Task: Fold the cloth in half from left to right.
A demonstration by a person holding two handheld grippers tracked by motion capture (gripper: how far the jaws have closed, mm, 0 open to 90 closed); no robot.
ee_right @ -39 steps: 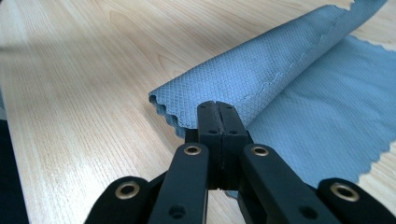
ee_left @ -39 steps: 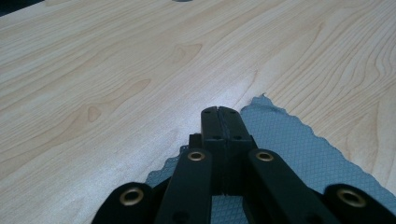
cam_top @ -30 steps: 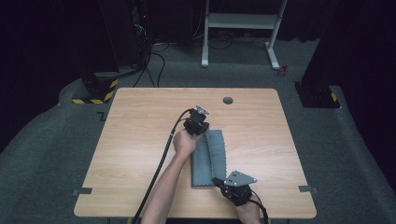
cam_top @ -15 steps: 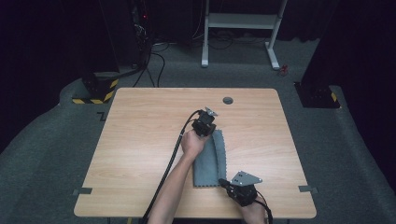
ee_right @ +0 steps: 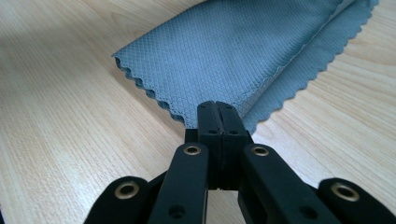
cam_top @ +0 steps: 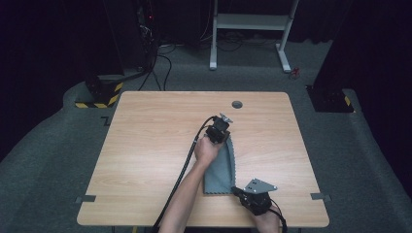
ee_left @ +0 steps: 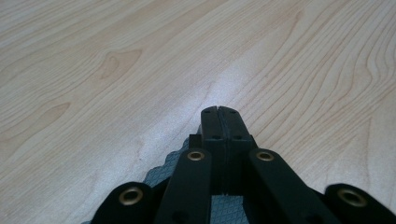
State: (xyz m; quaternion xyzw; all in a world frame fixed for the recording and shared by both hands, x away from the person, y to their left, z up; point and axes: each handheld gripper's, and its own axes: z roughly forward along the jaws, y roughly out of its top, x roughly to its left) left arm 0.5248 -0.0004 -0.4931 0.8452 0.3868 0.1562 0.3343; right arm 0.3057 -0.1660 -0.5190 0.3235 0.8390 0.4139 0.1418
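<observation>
A grey cloth (cam_top: 221, 170) with zigzag edges lies folded in a long narrow strip on the wooden table (cam_top: 145, 145). My left gripper (cam_top: 223, 136) sits at the strip's far end, its jaws shut. In the left gripper view the gripper (ee_left: 218, 109) has cloth (ee_left: 163, 170) showing under its linkage and bare wood ahead of it. My right gripper (cam_top: 235, 191) is at the cloth's near right corner. In the right gripper view the gripper (ee_right: 217, 106) is shut, and the folded layers of cloth (ee_right: 233, 51) converge at its tips.
A round cable hole (cam_top: 237, 104) is set in the table's far edge. A white metal frame (cam_top: 252, 22) and a yellow-black striped base (cam_top: 99, 99) stand on the floor beyond. Tape marks (cam_top: 318, 196) sit on the floor by the table's near corners.
My left gripper has moved right and slightly nearer with the cloth's far end, so the cloth now lies narrower. The right gripper has stayed in place.
</observation>
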